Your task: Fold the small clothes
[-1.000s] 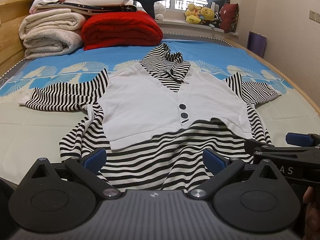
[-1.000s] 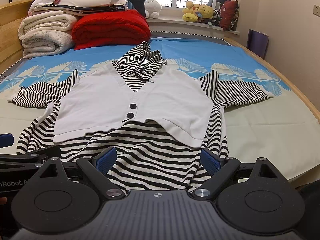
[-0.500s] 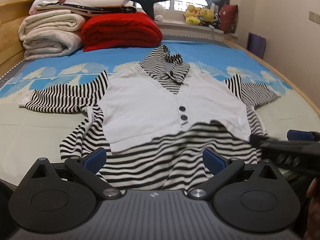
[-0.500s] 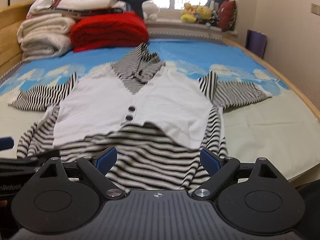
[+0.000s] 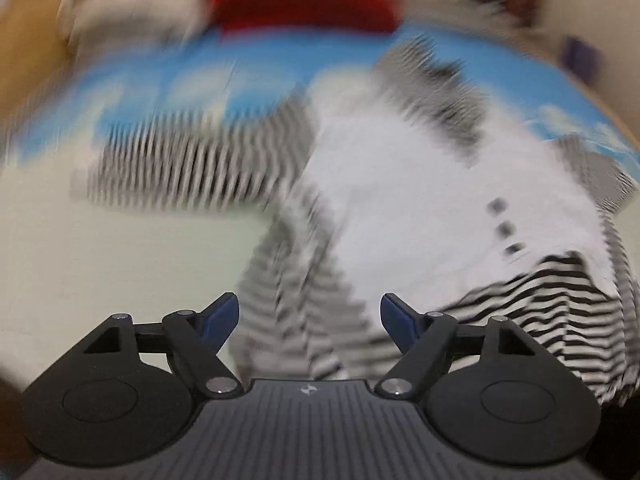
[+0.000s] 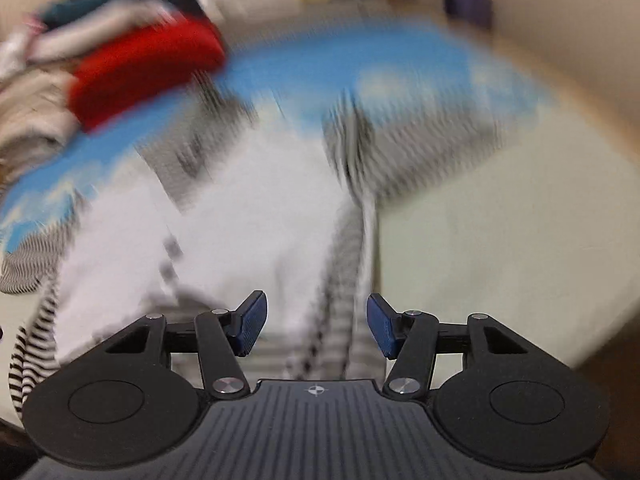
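Soft and limp, the striped top [image 5: 420, 200] probably wants pinching at its side seams, where both left tongs [image 5: 310, 320] and right tongs [image 6: 316, 322] are closing, nothing gripped yet.

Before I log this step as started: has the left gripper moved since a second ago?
Yes. The left gripper has swung toward the striped top's left side: its side seam now lies between the closing fingers, where the hem's middle did earlier.

A bed with a blue patterned sheet [image 5: 168, 68] fills both blurred views. At its far end lies a folded red blanket [image 5: 304, 0], with a pile of pale folded bedding [image 5: 132, 8] to its left.
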`<action>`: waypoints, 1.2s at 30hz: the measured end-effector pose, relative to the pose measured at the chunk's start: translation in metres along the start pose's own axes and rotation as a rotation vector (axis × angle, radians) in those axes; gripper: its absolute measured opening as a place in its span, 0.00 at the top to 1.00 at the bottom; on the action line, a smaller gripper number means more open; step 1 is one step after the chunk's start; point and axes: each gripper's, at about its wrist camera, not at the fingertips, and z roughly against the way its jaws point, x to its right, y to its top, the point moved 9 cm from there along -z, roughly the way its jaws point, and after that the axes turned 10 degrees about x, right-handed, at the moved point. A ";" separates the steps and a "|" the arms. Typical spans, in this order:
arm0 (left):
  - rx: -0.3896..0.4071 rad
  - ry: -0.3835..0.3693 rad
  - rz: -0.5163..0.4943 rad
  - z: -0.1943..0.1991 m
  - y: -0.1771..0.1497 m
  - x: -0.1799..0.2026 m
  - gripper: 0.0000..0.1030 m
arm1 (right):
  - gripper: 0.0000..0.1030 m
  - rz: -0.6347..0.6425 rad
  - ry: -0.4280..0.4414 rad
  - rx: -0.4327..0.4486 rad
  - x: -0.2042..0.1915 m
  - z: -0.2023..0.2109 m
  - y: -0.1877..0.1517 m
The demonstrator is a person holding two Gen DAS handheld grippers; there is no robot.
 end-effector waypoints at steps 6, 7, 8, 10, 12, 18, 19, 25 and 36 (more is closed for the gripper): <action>-0.192 0.022 0.164 -0.037 -0.026 -0.025 0.19 | 0.44 -0.091 -0.055 -0.220 0.001 -0.039 -0.053; -0.209 0.027 0.163 -0.039 -0.030 -0.025 0.19 | 0.44 -0.095 -0.049 -0.234 -0.002 -0.039 -0.056; -0.226 0.041 0.151 -0.042 -0.033 -0.025 0.20 | 0.44 -0.091 -0.031 -0.213 -0.001 -0.039 -0.053; -0.251 0.056 0.133 -0.045 -0.042 -0.021 0.24 | 0.65 -0.071 -0.009 -0.212 -0.007 -0.040 -0.055; -0.259 0.026 0.140 -0.046 -0.046 -0.015 0.43 | 0.92 -0.064 0.013 -0.202 -0.011 -0.037 -0.056; -0.182 -0.123 0.139 -0.013 -0.039 0.001 0.94 | 0.95 -0.206 0.023 -0.033 0.024 -0.003 -0.020; -0.170 -0.158 0.161 -0.005 -0.038 0.003 0.94 | 0.95 -0.204 0.005 -0.003 0.032 0.003 -0.013; -0.253 -0.062 0.148 -0.009 -0.058 -0.018 0.74 | 0.93 -0.082 -0.060 -0.139 0.037 -0.014 -0.036; -0.133 -0.164 -0.035 0.012 -0.040 0.027 0.65 | 0.52 -0.037 0.124 -0.041 -0.009 0.008 -0.021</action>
